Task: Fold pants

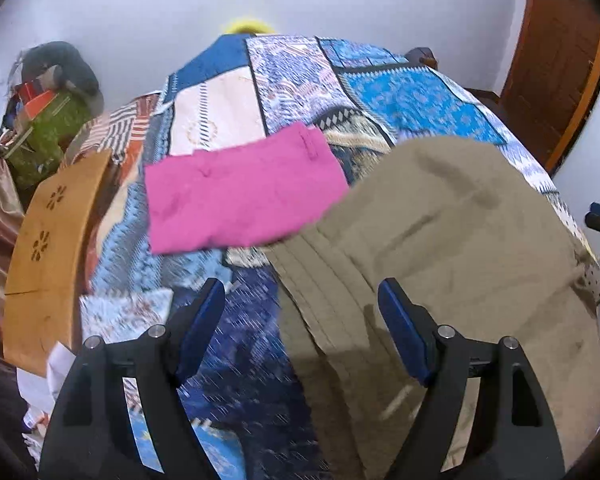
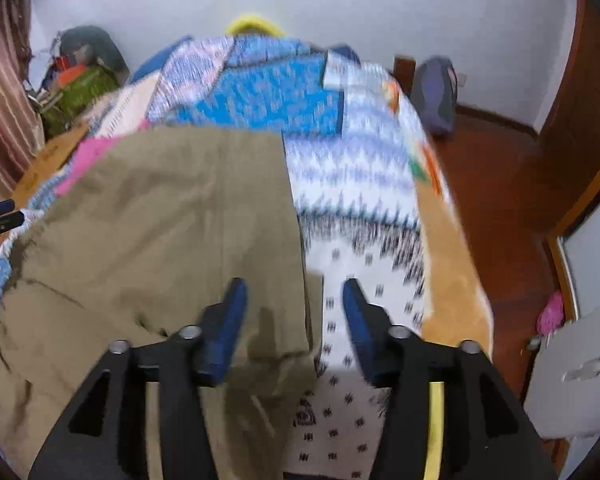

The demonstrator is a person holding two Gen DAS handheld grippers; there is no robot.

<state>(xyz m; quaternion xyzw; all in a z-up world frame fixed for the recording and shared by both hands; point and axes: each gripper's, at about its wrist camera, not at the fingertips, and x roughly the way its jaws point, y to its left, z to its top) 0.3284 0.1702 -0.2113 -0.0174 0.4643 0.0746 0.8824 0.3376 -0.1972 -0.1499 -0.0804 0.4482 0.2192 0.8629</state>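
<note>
Hovering: both grippers hang over a bed (image 1: 400,96), pointing down at the cloth.
Left gripper (image 1: 300,320): jaws spread wide, nothing between them, no cloth pinched.
Left fingers (image 1: 404,332): blue pads on black arms; the right pad stands over the pants, the left pad over the dark blue part of the cover. Whether either brushes the cloth I cannot tell.
Right gripper (image 2: 294,316): jaws parted, narrower than the left pair, holding nothing.
Right fingers (image 2: 224,328): the left pad sits over the pants' right edge, the other over the white spotted cover. The pants' lower right corner lies between them, ungripped.
Pants (image 1: 460,260): khaki, lying flat on the bed, filling the lower right of the left wrist view and the left half of the right wrist view; layered folded edges show along their left side, near the middle of the left wrist view.
Pink cloth (image 1: 240,196): folded flat rectangle, centre left of the left wrist view, just beside the pants' upper left edge, its corner touching or slightly under them.
Cover (image 2: 360,184): patchwork in blues and whites, blurred in both views.
Board (image 1: 48,240): tan, with flower cut-outs, at the left edge of the left wrist view, beside the bed.
Pile (image 1: 56,120): green bag and boxes, upper left, contents unclear.
Floor (image 2: 500,184): red-brown, right of the bed.
</note>
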